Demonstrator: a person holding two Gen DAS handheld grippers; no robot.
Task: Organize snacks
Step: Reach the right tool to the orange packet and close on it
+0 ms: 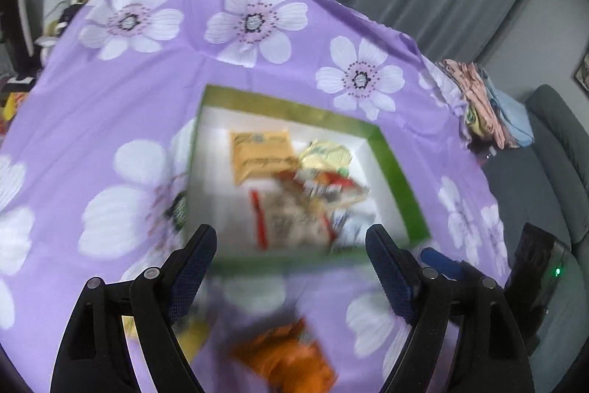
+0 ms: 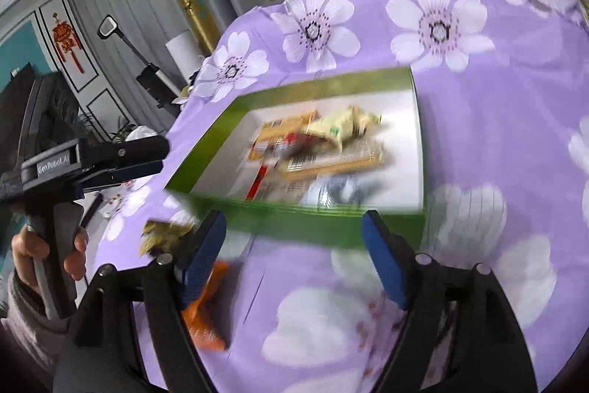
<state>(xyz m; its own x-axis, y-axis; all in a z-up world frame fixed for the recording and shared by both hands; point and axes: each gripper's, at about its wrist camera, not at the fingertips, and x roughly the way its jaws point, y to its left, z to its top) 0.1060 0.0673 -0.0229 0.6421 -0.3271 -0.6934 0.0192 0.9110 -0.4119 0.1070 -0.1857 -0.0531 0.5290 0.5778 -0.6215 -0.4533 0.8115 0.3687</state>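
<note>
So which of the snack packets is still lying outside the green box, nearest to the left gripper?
The orange packet: it lies on the purple cloth just below the open left gripper, while most other packets are inside the green box.

Green box [image 1: 399,179] (white inside) on lilac, white-flowered cloth [image 1: 110,105]; orange packet [image 1: 291,356].

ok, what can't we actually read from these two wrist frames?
- Snack labels in the green box: motion blur, both views.
- Orange packet: blurred in both views; right gripper finger covers part of it.
- Yellow packet: blurred; left gripper hides most of it in the left view.
</note>
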